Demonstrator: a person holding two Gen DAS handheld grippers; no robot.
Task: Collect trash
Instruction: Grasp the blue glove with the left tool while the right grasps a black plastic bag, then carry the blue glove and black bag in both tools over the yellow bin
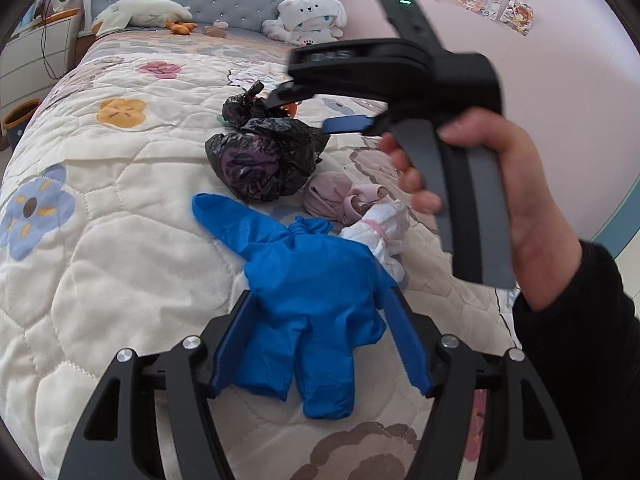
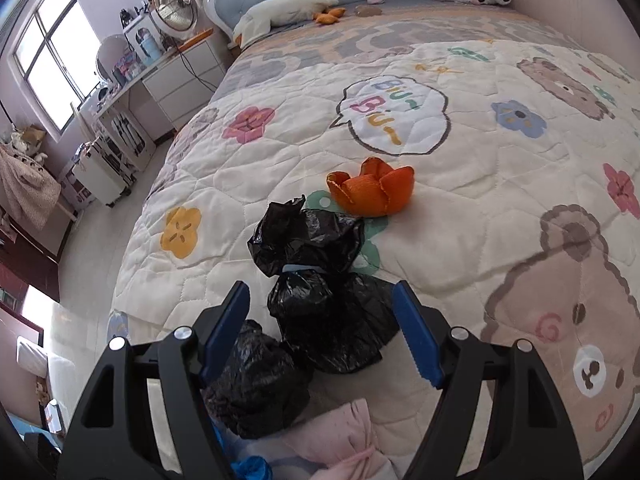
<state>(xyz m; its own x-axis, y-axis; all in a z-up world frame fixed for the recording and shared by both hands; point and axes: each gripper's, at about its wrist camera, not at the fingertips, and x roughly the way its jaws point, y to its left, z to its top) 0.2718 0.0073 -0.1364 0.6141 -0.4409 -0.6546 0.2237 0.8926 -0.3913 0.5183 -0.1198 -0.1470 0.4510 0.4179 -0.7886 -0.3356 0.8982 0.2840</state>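
A stuffed, knotted blue glove point(image 1: 308, 304) sits between the fingers of my left gripper point(image 1: 320, 292); both pads press its sides just over the quilt. Behind it lie tied black bags point(image 1: 260, 160), a pink bundle point(image 1: 332, 196) and a white crumpled wad point(image 1: 380, 232). My right gripper point(image 1: 304, 114), held by a hand point(image 1: 520, 184), hovers over the black bags with its jaws apart. In the right wrist view this gripper point(image 2: 320, 288) stands open above the black bags point(image 2: 320, 240), holding nothing. Just behind the bags sits an orange peel point(image 2: 372, 192).
All of it lies on a bed with a flower and bear quilt point(image 2: 460, 184). Plush toys point(image 1: 308, 16) and a goose pillow point(image 2: 288, 8) rest by the headboard. A white desk with clutter point(image 2: 132, 76) and open floor point(image 2: 92, 240) are off the bed's left side.
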